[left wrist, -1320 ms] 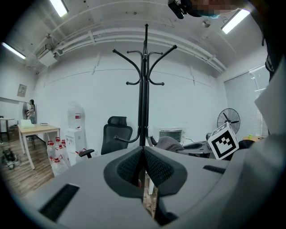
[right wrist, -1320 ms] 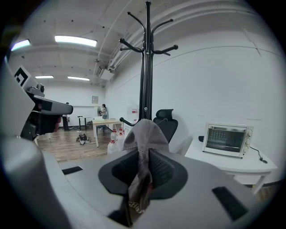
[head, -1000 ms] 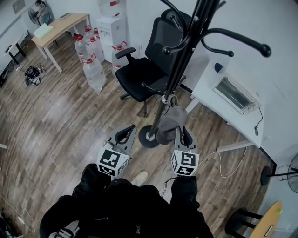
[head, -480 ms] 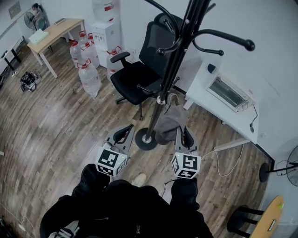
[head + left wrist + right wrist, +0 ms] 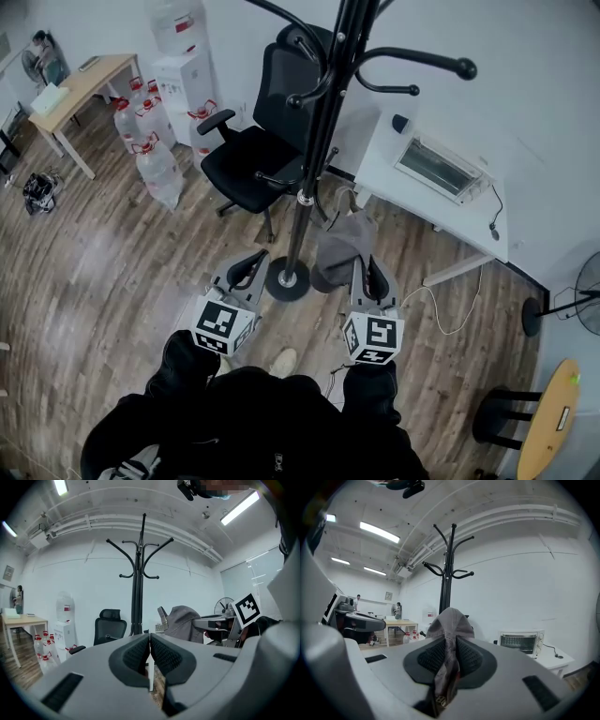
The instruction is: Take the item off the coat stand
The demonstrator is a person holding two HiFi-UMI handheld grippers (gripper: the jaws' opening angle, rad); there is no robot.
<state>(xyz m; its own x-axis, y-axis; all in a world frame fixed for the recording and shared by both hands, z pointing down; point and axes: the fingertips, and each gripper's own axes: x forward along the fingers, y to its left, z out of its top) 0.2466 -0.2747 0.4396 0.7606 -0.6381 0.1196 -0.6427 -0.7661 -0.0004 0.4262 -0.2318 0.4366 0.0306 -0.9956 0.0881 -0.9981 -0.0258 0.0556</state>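
Note:
The black coat stand rises from a round base on the wooden floor. My right gripper is shut on a grey cap, which hangs off to the right of the pole, apart from it. In the right gripper view the cap's fabric is pinched between the pads, with the stand behind. My left gripper is held left of the base, shut on nothing. From the left gripper view the cap shows right of the pole.
A black office chair stands behind the stand. A white table carrying a toaster oven lies to the right, with a cable on the floor below it. Water bottles and a wooden desk are at far left.
The right gripper has drawn the cap rightward, away from the pole where its strap hung before. The left gripper kept its place beside the base.

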